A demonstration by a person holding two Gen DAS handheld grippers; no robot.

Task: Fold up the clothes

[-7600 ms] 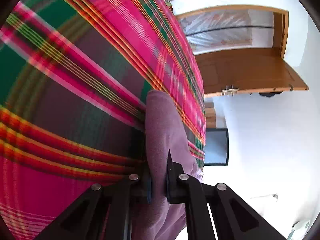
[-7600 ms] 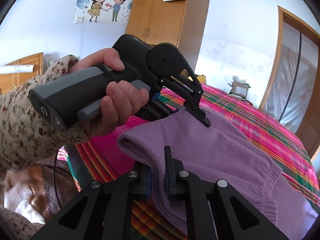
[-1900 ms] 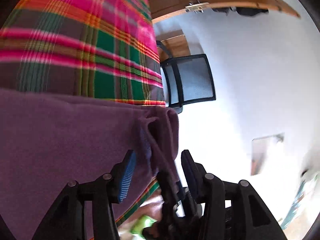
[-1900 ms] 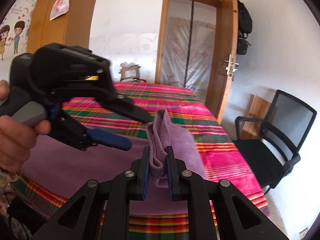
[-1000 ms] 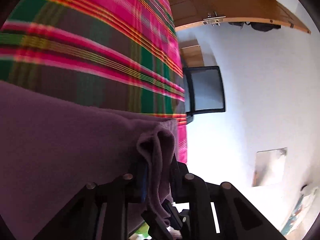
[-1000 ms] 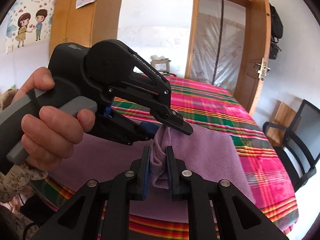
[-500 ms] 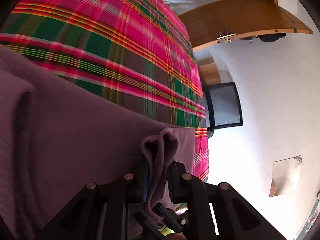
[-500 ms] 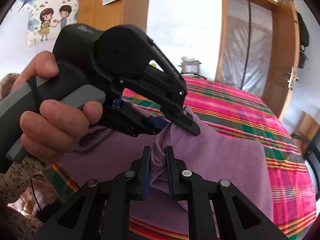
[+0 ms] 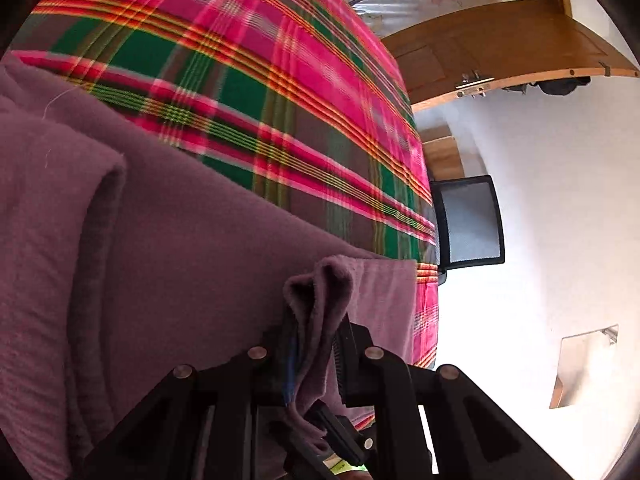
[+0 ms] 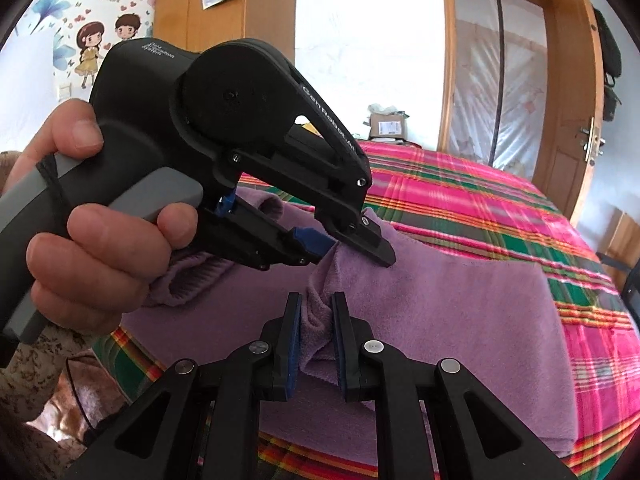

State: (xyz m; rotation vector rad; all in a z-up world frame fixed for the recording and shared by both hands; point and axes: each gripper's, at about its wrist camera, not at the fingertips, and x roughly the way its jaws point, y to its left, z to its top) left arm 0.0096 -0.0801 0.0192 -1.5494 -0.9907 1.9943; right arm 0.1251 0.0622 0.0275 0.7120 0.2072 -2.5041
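A purple fleece garment (image 10: 460, 300) lies spread on a bed covered by a pink and green plaid bedspread (image 10: 500, 216), and both tongs pinch the same bunched-up fold of it. The right tongs (image 10: 316, 320) are clenched on that fold, fabric filling the gap between the blue pads. Just beyond them the left tongs (image 10: 348, 246), gripped by a hand (image 10: 88, 248), bite the same ridge of cloth. In the left wrist view the left tongs (image 9: 316, 344) clamp a doubled flap, and the garment's (image 9: 180, 260) near end runs out of frame at the lower left. What kind of garment it is cannot be told; a ribbed cuff or hem (image 10: 192, 280) shows partly behind the hand.
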